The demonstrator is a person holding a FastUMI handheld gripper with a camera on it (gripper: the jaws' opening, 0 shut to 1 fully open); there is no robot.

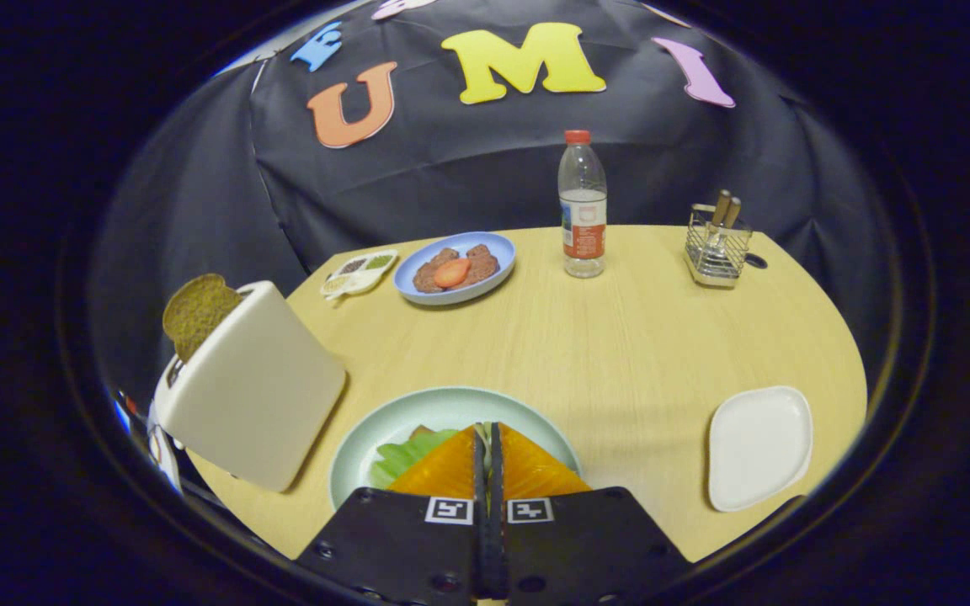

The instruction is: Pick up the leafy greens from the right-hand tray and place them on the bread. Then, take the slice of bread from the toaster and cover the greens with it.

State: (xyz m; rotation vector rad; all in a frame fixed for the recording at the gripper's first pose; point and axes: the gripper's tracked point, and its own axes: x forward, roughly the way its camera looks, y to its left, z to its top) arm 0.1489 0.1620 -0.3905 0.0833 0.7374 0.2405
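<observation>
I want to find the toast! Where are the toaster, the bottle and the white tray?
toaster (253, 396): gripper view, its front wall.
bottle (583, 210): gripper view, its label.
white tray (759, 446): gripper view, its bare middle.

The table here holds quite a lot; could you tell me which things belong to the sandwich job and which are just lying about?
Job:
gripper, fingers together over the greens
leafy greens on the green plate
bread slice in the toaster
white tray

Lying about:
water bottle
blue plate
condiment dish
utensil rack
</observation>
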